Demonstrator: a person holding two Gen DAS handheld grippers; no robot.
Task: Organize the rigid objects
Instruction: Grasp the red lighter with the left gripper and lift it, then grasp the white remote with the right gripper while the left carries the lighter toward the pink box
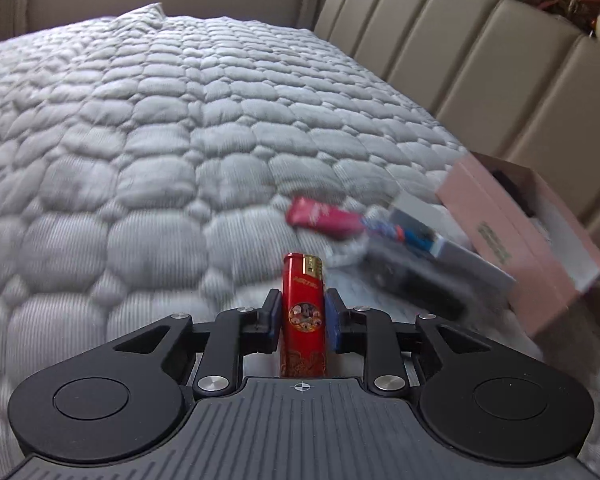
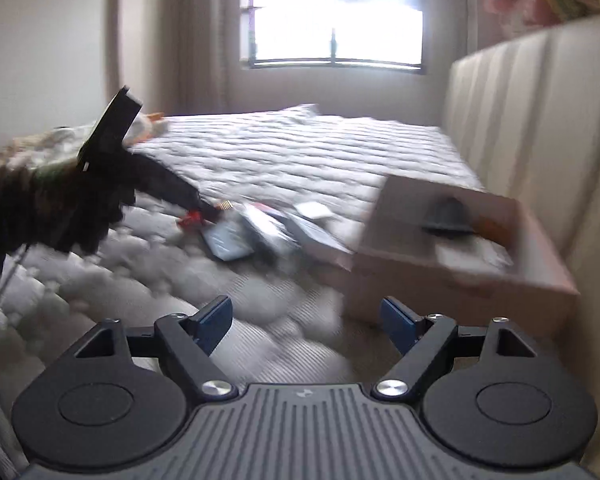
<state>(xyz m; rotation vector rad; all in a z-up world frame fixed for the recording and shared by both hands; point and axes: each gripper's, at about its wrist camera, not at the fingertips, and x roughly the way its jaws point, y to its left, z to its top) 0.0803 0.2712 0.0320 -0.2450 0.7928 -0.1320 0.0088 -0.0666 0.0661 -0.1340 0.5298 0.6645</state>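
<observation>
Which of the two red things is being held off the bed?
The red lighter, clamped upright in the left hand-held gripper. The other, a red packet, lies flat on the quilt farther ahead.

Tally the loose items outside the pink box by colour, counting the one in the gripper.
Red: 2, the lighter clamped in the left gripper and a red tube lying on the bed.
Dark: 1, a blurred black item.
White/blue packs: too blurred to count.
Total clear: 3.

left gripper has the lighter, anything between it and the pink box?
Yes. The left gripper is shut on the red lighter, and a loose pile, a red packet and a dark flat case, lies on the quilt before the pink box.
</observation>
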